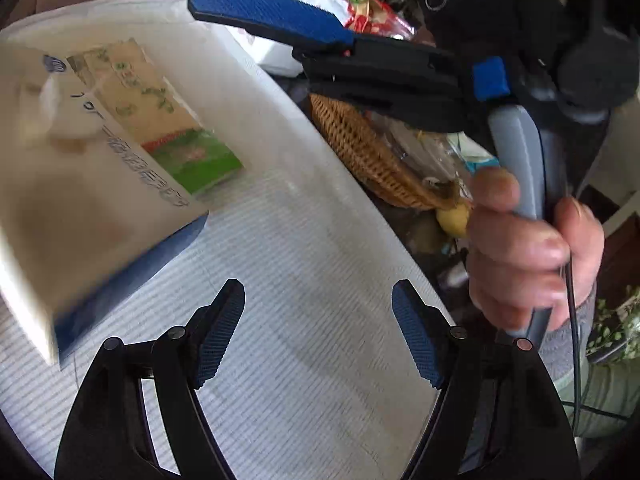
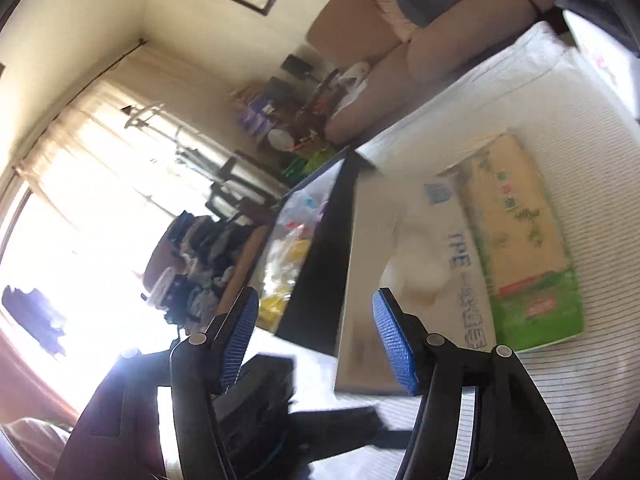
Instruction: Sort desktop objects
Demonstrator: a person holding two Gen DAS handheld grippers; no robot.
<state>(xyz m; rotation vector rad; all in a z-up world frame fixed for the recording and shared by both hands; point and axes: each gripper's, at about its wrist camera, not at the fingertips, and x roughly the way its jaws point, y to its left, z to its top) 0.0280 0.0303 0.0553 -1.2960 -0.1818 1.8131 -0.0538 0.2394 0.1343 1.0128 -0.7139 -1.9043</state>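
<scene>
A white box with blue lettering and a blue side (image 1: 80,200) lies on the striped white cloth (image 1: 300,280), with a beige-and-green tissue pack (image 1: 160,120) right beside it. Both show in the right wrist view, box (image 2: 400,248) and tissue pack (image 2: 524,240). My left gripper (image 1: 318,328) is open and empty above the cloth, to the right of the box. My right gripper (image 2: 316,344) is open and empty, near the box's close end. In the left wrist view the right gripper (image 1: 280,24) hovers above the table's far right edge, held by a hand (image 1: 532,248).
A wicker basket (image 1: 360,152) with wrapped items sits off the table's right edge, snack packets (image 1: 352,4) behind it. In the right wrist view a dark bin of bags (image 2: 296,240), a cluttered side table (image 2: 288,120) and a sofa (image 2: 400,40) lie beyond the table.
</scene>
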